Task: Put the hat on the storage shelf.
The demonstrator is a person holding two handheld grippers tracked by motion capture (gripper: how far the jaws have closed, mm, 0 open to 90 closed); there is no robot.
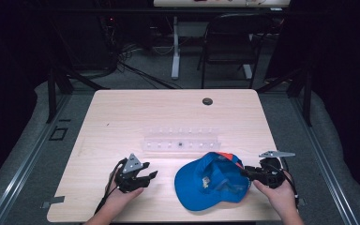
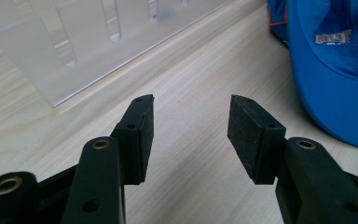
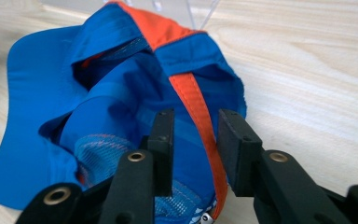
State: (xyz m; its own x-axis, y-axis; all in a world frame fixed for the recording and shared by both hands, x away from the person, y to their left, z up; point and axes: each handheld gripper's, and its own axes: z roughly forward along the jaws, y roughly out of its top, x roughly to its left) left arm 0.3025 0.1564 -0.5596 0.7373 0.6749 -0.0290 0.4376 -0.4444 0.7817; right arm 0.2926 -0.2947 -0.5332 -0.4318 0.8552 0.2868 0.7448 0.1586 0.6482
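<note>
The blue cap (image 1: 213,182) lies crumpled on the table with its inside turned up, showing an orange band and a piece of mesh lining. Its flat brim points away from the fingers (image 3: 162,140) of the right gripper (image 3: 193,149), and the orange-edged rear part of the cap sits between those fingers. The fingers (image 2: 140,135) of the left gripper (image 2: 191,135) are apart from the cap, which lies beside them with its brim nearest.

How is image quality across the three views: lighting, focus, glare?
High view: table evenly lit, surroundings dark, clear rack washed out. Left gripper view: jaws sharp, rack soft and hazy. Right gripper view: blue cap bright, near jaws slightly blurred.
</note>
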